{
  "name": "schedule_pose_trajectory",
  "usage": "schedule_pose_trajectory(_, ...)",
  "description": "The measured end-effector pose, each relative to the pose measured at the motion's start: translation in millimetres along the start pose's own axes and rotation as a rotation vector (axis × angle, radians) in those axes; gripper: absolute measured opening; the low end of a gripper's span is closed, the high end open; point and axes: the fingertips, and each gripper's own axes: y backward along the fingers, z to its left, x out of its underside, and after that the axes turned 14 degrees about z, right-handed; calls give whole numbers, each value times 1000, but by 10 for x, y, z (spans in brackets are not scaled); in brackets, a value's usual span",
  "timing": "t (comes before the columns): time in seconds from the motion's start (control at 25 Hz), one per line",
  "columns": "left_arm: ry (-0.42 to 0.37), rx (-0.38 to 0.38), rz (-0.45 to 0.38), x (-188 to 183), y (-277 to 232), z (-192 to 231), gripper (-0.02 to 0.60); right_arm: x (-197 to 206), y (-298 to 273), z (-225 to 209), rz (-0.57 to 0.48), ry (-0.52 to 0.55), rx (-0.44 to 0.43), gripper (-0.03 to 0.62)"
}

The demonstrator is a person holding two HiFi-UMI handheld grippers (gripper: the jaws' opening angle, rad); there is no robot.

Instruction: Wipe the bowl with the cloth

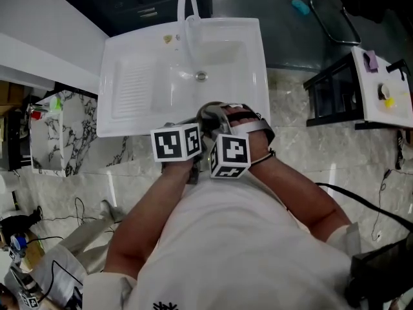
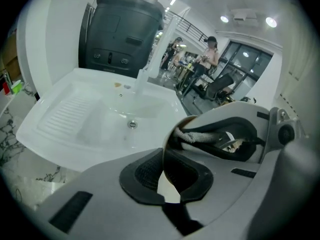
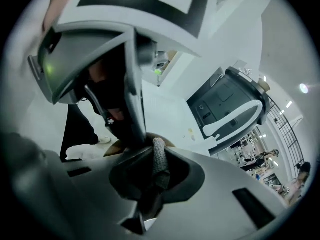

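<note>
- The white sink (image 1: pixel 129 123) filled the far side of the head view. Its ribbed drainboard (image 1: pixel 132 86) was on the left, and the faucet (image 1: pixel 187 8) rose behind the basin.
- The left gripper (image 2: pixel 164 171) hung over the sink's near edge. Its fingers were clamped on the thin rim of the bowl (image 1: pixel 211 113), which stood edge-on between the dark pads.
- The bowl was held in the air just in front of the basin, between the two grippers and not resting on anything.
- The right gripper (image 3: pixel 157 180) sat touching or almost touching the left one. Its fingers were pinched together on a bunched grey knitted cloth (image 3: pixel 159 156).
- In the left gripper view the cloth lay at the bowl's opening. No view showed clearly whether it was pressing on the inner wall.
- Judged step: the wipe itself, with the bowl steadied and the cloth brought to it.
- The next move probably called for sweeping the cloth round the inside. The left grip would need to stay firm on the rim so the bowl did not twist or slip.
</note>
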Motion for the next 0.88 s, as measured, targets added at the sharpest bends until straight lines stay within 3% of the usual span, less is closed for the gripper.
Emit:
schedule_pose_trajectory(0.28, 21, -8, -36, -80, 60, 103, 20, 129, 80, -263, -27, -59, 68, 32)
schedule_pose_trajectory(0.68, 91, 34, -88, -171, 178, 384, 20, 263, 412, -557, -175, -186, 154, 32)
schedule_pose_trajectory(0.88, 81, 167, -103, -142, 246, 345, 19, 262, 548, -658, -328, -325, 49, 32)
